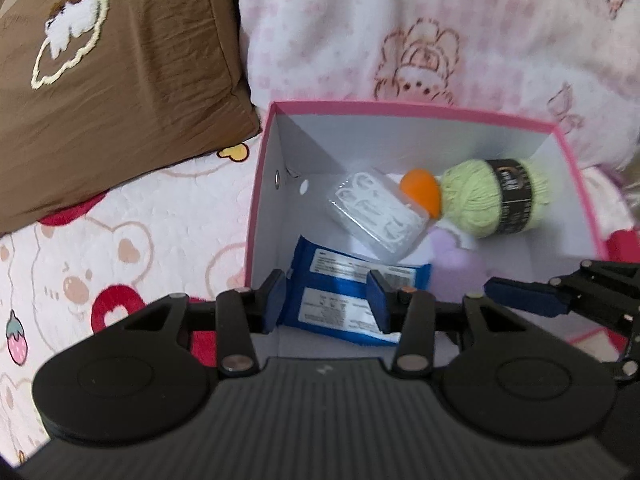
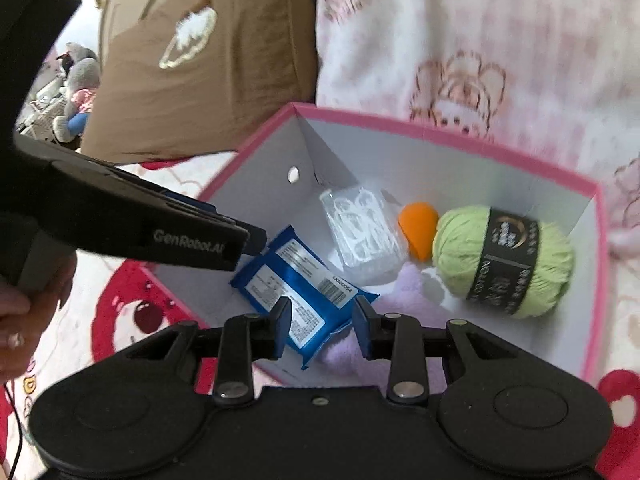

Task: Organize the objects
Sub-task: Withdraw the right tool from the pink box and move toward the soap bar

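Left gripper (image 1: 327,294): jaws moderately apart, gripping nothing, hanging over the near wall of the pink-rimmed box (image 1: 420,106). Right gripper (image 2: 322,318): likewise parted and empty, poised just beside the other above the same near edge.

Inside the box, on its floor: blue packet (image 1: 340,280) lying flat at the near side, label face up, directly below both sets of fingers. Clear plastic case (image 1: 376,216) resting tilted behind it, overlapping its far edge. Orange sponge (image 1: 422,192) wedged between the case and the green yarn ball (image 1: 476,200), touching both. Purple soft item (image 1: 456,268) underneath, mostly hidden, kind unclear.

Handling, as a judgement: packet probably light and soft, with a slick film skin; best pinched across a short edge or the crimped seam, not pressed on the flat face. Case looks stiff and smooth, likely to slip or rattle; grasp across its narrow sides. Yarn soft and springy, prone to rolling; squeeze at the black paper band. Sponge squashy, very light.

Obstacles: tall box walls narrowing any approach from the side, so access from above only. Two grippers crowding one corner, risking a knock. Brown pillow (image 1: 120,100) against the box's left corner, pink blanket (image 1: 400,20) behind, bear-print bedsheet (image 1: 120,248) beneath, soft enough to let the box tip.
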### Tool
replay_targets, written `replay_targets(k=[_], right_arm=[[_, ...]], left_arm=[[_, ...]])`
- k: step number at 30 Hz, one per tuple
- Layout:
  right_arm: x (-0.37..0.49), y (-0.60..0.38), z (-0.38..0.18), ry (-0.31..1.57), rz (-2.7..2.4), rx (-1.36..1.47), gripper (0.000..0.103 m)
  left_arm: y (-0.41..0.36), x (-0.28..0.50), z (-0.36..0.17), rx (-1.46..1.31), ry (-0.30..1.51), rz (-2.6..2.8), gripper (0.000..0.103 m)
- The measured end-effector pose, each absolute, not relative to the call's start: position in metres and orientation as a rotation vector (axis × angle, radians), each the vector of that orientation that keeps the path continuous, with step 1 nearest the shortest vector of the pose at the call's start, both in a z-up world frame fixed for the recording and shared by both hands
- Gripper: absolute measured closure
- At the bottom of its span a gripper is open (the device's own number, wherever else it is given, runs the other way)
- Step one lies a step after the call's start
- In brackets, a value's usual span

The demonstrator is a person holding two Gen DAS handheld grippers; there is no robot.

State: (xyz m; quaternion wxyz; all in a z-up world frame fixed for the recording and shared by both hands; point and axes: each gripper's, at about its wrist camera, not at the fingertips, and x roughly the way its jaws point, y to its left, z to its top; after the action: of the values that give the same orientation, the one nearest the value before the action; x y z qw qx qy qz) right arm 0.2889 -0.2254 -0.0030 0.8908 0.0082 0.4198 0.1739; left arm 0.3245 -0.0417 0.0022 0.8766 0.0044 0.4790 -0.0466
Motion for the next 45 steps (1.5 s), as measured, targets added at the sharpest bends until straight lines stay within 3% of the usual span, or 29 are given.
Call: replay_targets(k=[6,18,25,27,31,34,45], right_arm=[[0.252,-0.229,0.034,0.813,0.375,-0.043,0.063],[0.185,-0.233,0.083,0.72,0.373,-0.092,0.054],[0.157,-0.236,0.091,0.683,0.369,-0.116,0.029],[0.149,-0.237,0.092,0.668,0.355,-0.127,0.028],[0.128,-0.241,0.093,0.645,0.356,-0.124,0.012],[0.114,-0.239,0.09,0.619,0.358,-0.14,0.007],[0.081,-0.231,0.068,0.626,0.385,-0.177,0.006]], left_arm=[[-0.03,0.298,0.03,-0.043,0.995,-0.149,0.059],[-0.035,0.235,0.088,-0.043,0.968,-0.248,0.043],[-0.039,0.206,0.111,-0.026,0.925,-0.288,0.027],[-0.038,0.197,0.113,-0.022,0.913,-0.299,0.022],[-0.034,0.187,0.107,-0.103,0.949,-0.345,0.013],[-0.028,0.183,0.097,-0.221,0.994,-0.385,0.011],[-0.038,0.155,0.064,-0.175,1.032,-0.36,0.0]])
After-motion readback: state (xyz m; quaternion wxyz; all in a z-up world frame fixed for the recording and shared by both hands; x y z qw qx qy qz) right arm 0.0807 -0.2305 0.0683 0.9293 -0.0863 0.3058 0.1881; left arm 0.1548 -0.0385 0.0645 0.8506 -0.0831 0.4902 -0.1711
